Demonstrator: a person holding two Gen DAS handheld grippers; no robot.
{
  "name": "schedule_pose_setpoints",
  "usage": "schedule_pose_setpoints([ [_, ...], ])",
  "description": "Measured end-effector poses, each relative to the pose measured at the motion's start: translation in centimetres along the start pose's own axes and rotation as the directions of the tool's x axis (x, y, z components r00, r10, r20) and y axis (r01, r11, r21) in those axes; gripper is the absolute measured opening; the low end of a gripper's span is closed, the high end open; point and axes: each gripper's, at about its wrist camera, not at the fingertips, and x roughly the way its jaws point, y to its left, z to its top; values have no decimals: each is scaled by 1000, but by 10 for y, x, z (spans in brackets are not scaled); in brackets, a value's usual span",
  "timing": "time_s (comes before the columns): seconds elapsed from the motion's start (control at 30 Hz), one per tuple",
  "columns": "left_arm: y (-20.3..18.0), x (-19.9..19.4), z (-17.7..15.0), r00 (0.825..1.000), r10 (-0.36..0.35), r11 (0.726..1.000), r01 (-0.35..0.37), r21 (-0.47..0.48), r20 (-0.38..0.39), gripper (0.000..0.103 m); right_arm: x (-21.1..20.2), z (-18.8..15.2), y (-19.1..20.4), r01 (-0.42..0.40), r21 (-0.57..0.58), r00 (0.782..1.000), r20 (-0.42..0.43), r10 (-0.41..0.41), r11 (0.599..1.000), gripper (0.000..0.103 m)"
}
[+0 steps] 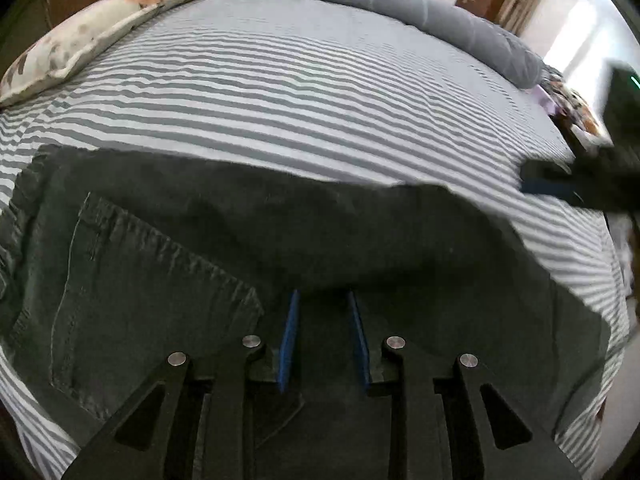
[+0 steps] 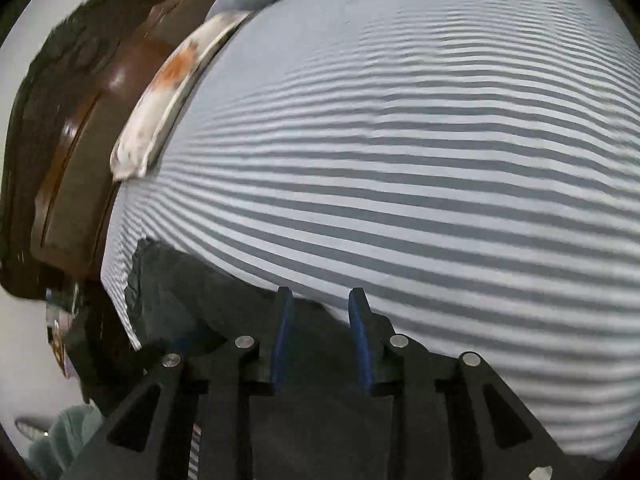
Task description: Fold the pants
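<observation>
Dark grey jeans (image 1: 248,240) lie on the striped bed sheet (image 1: 304,92), back pocket (image 1: 132,280) up at the left. My left gripper (image 1: 323,300) hovers over the jeans with its blue-padded jaws apart and nothing between them. The right gripper shows blurred at the right edge of the left wrist view (image 1: 560,188), beside the far end of the jeans. In the right wrist view my right gripper (image 2: 320,296) is open over the jeans' edge (image 2: 188,292), with striped sheet (image 2: 420,180) beyond.
A patterned pillow (image 1: 92,36) lies at the bed's upper left and a grey rolled blanket (image 1: 380,4) runs along the far side. A brown wooden headboard (image 2: 80,152) stands left of the bed. Patterned fabric (image 1: 572,108) lies at the bed's right edge.
</observation>
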Motion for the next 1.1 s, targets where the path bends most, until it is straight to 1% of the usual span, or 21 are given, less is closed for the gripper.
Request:
schedule_pose_setpoints([
  [0.07,-3,-2,-5,1000,11,999,-12,40,7,27,20,-9,15,-5,-28,999,-32,4,1000,28],
  [0.13,-3,-4,-7,1000,1,999,-1,38,17,27,31,-20,22,-21,-45,998,-68,18,999,28],
  [0.2,6,-9,-5,998,-37,999,38,-16,44,27,33,-41,31,-37,-83,997,-74,31,996,28],
  [0.23,13,-15,-4,995,-62,996,66,-65,74,27,36,-48,37,-39,-97,997,-73,32,994,28],
  [0.3,25,-31,1,982,-112,983,133,-129,154,27,38,-75,45,-51,-131,995,-89,40,990,28],
  [0.33,30,-42,4,968,-130,975,165,-151,213,27,39,-88,48,-32,-151,995,-95,18,988,28],
  [0.37,33,-49,5,959,-139,971,181,-158,248,27,40,-100,49,-23,-166,995,-96,7,986,28],
  [0.43,36,-57,9,937,-184,958,238,-160,296,27,39,-112,48,-18,-171,997,-78,5,985,29],
  [0.47,36,-56,11,932,-206,951,262,-163,299,27,38,-113,46,-27,-156,997,-72,16,987,29],
  [0.53,33,-49,14,926,-252,939,305,-162,281,27,39,-114,43,-43,-129,997,-67,35,991,29],
  [0.6,29,-39,19,929,-271,936,315,-156,253,27,39,-117,43,-57,-121,996,-76,48,991,29],
  [0.67,23,-21,22,944,-274,940,304,-154,186,27,40,-121,44,-47,-143,995,-98,33,989,29],
  [0.7,24,-11,21,954,-262,944,284,-168,144,27,40,-120,47,-42,-152,995,-101,27,987,29],
  [0.73,25,3,20,967,-240,950,252,-183,86,27,40,-119,48,-42,-154,995,-98,26,987,29],
  [0.77,27,13,16,973,-226,951,230,-205,42,27,39,-116,48,-46,-145,995,-92,33,988,29],
  [0.83,35,15,17,964,-262,931,267,-249,53,27,32,-108,43,-68,-110,996,-63,61,992,29],
  [0.9,38,17,17,959,-278,922,282,-265,51,27,23,-98,37,-84,-76,996,-13,83,994,30],
  [0.93,39,18,17,960,-276,922,279,-267,51,25,18,-91,32,-94,-52,995,17,95,994,32],
  [1.0,35,16,12,963,-266,929,270,-253,51,25,13,-81,22,-94,-8,995,44,94,996,36],
  [1.07,28,12,10,966,-252,937,257,-235,52,25,15,-74,13,-100,17,994,46,99,995,36],
  [1.1,26,11,9,967,-248,940,253,-229,51,25,19,-70,8,-102,23,994,28,101,995,37],
])
